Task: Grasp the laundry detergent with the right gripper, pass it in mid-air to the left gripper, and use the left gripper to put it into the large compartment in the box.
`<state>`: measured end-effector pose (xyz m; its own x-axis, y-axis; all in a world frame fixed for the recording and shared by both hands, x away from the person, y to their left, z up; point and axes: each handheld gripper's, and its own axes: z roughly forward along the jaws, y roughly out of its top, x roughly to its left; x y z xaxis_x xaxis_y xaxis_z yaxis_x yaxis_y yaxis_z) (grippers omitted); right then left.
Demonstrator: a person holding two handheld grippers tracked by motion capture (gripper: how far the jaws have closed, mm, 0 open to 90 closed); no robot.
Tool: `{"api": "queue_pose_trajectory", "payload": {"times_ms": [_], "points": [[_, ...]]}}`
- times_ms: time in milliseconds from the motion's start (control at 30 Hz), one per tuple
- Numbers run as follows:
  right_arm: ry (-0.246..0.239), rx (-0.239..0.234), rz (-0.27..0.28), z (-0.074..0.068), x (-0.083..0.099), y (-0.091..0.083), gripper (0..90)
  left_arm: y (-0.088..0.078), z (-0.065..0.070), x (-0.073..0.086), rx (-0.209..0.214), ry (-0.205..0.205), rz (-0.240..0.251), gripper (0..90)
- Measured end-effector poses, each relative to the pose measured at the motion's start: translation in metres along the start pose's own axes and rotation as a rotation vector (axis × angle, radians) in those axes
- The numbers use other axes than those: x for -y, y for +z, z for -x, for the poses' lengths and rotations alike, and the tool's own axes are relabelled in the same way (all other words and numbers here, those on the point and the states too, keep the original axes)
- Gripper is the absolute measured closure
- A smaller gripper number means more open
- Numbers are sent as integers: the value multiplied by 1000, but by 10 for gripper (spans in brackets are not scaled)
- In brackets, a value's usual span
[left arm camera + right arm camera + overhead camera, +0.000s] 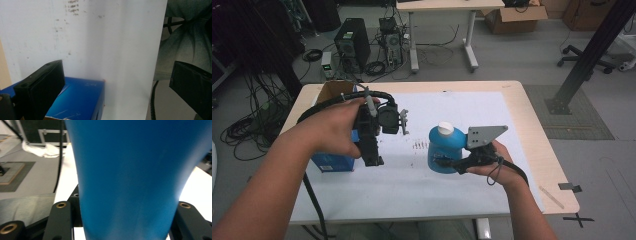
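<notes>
While your right hand-held gripper (443, 161) clamps the upright blue bottle (444, 150) just above the counter (422, 190), the blue box (332, 161) lies well to the bottle's left, beneath your wide-open left hand-held gripper (372, 159).

I see a light wooden table (532, 130) under a white sheet (472, 115), on grey floor (522, 55). Beyond the table: a black computer tower (352, 44), tangled cables (249, 125), a white desk (447, 6), a cardboard box (514, 17), an office chair base (584, 57).
</notes>
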<state>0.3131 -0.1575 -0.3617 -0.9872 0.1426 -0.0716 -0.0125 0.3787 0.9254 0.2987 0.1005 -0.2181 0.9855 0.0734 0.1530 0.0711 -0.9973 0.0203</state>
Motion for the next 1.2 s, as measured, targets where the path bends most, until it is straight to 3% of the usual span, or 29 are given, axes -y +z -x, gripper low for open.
{"api": "queue_pose_trajectory", "payload": {"times_ms": [200,467,867,1200], "points": [[-23,-67,-11,-4,-4,18,448,-3,0,-10,11,13,5,3],[-25,-118,-26,-8,-1,44,447,-7,0,-23,21,35,1,3],[-17,-153,12,-13,-5,71,448,-7,3,-35,35,55,12,4],[-22,-158,31,-14,-14,81,447,-7,6,-39,34,58,7,4]]}}
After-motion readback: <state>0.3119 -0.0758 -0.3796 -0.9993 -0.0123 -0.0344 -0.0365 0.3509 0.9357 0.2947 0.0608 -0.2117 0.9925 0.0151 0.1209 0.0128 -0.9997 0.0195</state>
